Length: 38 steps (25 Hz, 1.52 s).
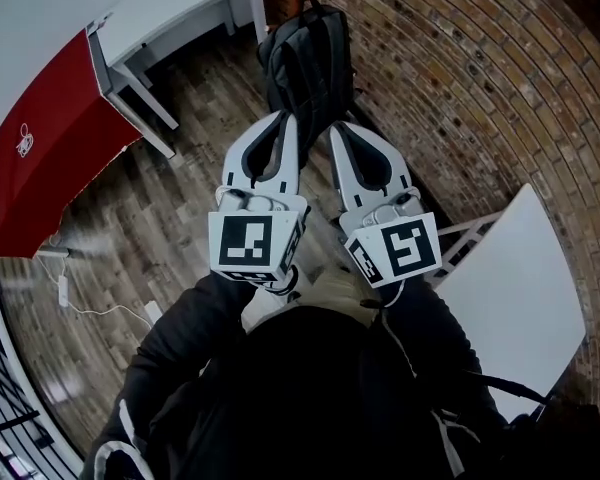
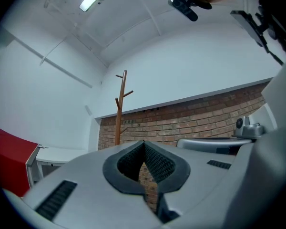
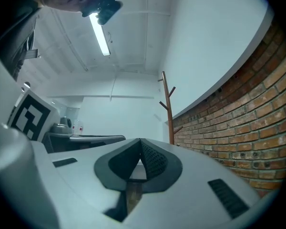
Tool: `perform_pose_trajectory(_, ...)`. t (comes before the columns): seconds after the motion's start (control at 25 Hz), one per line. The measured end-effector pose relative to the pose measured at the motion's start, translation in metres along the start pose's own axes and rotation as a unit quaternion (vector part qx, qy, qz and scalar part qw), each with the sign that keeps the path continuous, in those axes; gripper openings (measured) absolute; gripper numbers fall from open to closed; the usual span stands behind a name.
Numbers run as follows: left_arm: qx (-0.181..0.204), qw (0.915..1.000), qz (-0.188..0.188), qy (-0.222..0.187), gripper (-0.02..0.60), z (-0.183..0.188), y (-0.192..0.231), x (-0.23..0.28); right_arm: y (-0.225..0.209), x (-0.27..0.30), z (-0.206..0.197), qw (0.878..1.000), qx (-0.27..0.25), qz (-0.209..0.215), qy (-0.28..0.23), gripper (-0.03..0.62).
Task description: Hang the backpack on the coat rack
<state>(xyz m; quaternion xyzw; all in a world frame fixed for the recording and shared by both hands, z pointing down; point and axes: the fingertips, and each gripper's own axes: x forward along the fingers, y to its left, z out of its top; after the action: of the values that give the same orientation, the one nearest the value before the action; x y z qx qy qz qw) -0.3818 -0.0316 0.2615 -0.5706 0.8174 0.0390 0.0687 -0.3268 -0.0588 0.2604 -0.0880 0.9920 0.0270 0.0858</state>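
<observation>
Black fabric backpack (image 1: 305,68) sits just beyond the tips of both white hand-held grippers, close to the red brick wall (image 1: 460,88). On the left gripper (image 1: 287,120) and the right gripper (image 1: 336,128) alike, the jaws are pressed together with nothing between them. Farther ahead of both stands the slim brown wooden coat rack (image 2: 119,109).

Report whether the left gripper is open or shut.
Shut: the left gripper shows its jaws meeting at the tips, nothing between them.
</observation>
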Motion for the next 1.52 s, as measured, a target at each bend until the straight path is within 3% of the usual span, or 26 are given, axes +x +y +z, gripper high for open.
perform_pose_trajectory(0.8,0.002,0.9998,-0.011,-0.015,0.009,0.022,-0.064,0.001,-0.024,-0.032,0.03,1.0,-0.01,0.006,-0.011,0.006)
perform_pose_trajectory(1.52,0.008,0.9998,-0.016,-0.01,0.009,0.023,-0.066,-0.016,-0.012,-0.04,0.033,1.0,-0.012,0.001,-0.013,0.006)
